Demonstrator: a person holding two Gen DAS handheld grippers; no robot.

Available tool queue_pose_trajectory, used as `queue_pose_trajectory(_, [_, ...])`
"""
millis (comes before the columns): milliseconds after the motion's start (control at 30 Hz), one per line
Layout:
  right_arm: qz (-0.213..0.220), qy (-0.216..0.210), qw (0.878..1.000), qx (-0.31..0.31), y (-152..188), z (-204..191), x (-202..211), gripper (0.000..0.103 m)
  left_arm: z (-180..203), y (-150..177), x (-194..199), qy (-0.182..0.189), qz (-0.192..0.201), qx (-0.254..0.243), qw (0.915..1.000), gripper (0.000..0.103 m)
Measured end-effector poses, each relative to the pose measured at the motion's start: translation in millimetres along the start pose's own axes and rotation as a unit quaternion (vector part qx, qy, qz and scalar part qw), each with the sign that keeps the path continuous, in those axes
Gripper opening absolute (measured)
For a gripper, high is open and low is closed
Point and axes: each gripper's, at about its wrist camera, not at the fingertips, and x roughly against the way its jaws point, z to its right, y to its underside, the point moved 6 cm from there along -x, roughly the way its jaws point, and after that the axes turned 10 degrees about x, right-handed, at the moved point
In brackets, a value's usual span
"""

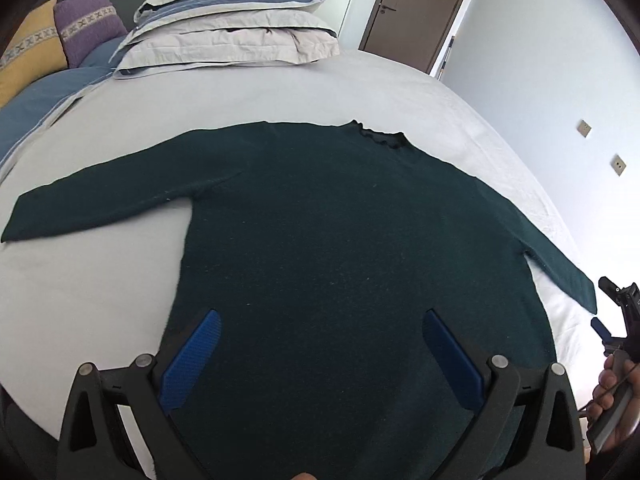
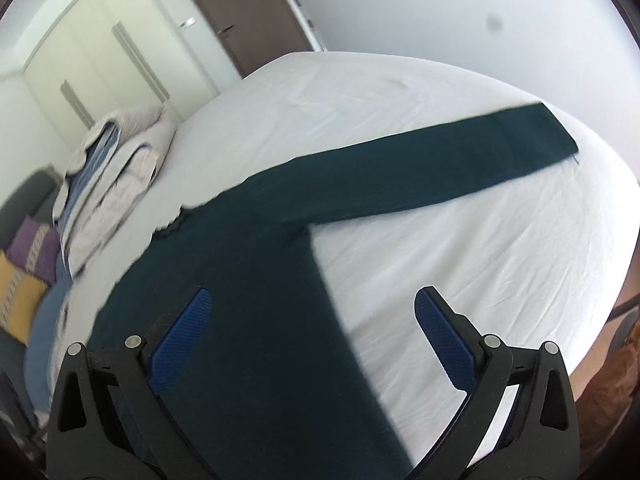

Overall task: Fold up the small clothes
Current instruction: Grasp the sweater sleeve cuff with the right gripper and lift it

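A dark green long-sleeved sweater (image 1: 340, 232) lies flat on the white bed (image 1: 100, 288), both sleeves spread out, ruffled collar at the far end. My left gripper (image 1: 320, 320) is open and empty above the sweater's lower body. My right gripper (image 2: 312, 300) is open and empty above the sweater's right side edge; the sweater (image 2: 248, 280) and its right sleeve (image 2: 460, 164) show there. The right gripper also shows at the right edge of the left wrist view (image 1: 618, 312).
Folded grey and blue bedding (image 1: 232, 28) is stacked at the far end of the bed. Purple (image 1: 86, 26) and yellow (image 1: 28, 54) cushions lie far left. A brown door (image 1: 416, 12) and a wall stand beyond the bed.
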Motion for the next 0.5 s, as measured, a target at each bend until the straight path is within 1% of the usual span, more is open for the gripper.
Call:
queue_pose_trajectory(33, [0.01,-0.002,0.999,-0.043,-11,35,-2,0.103,4,-1,-2,0.007,0.007,-0.006,0.9999,0.103])
queue_pose_trajectory(100, [0.026,0.0,0.994,-0.109,-26,89,-3,0.099,13,-5,-5,0.007,0.025,-0.024,0.9994,0.103])
queue_pose_trajectory(167, [0.041,0.005,0.986,-0.164,-41,143,-8,0.089,21,-10,-8,0.012,0.041,-0.032,0.9986,0.103])
queue_pose_trajectory(200, [0.046,0.009,0.981,-0.186,-48,165,-11,0.087,25,-13,-12,0.004,0.041,-0.037,0.9984,0.103])
queue_pose_trajectory(267, [0.055,0.012,0.973,-0.223,-61,207,-19,0.08,29,-18,-23,-0.023,0.024,-0.044,0.9985,0.103])
queue_pose_trajectory(300, [0.058,0.009,0.97,-0.237,-66,222,-24,0.077,28,-21,-27,-0.033,0.019,-0.033,0.9987,0.103])
queue_pose_trajectory(367, [0.067,-0.007,0.964,-0.258,-78,245,-33,0.064,22,-28,-34,-0.039,0.014,0.001,0.9991,0.103])
queue_pose_trajectory(400, [0.071,-0.011,0.963,-0.261,-84,252,-38,0.062,18,-30,-38,-0.035,0.012,0.015,0.9992,0.103])
queue_pose_trajectory(467, [0.073,-0.01,0.963,-0.259,-96,261,-49,0.05,15,-34,-48,-0.024,-0.004,0.037,0.999,0.103])
queue_pose_trajectory(500, [0.071,-0.009,0.964,-0.257,-101,265,-56,0.048,15,-34,-54,-0.014,-0.014,0.044,0.9988,0.103])
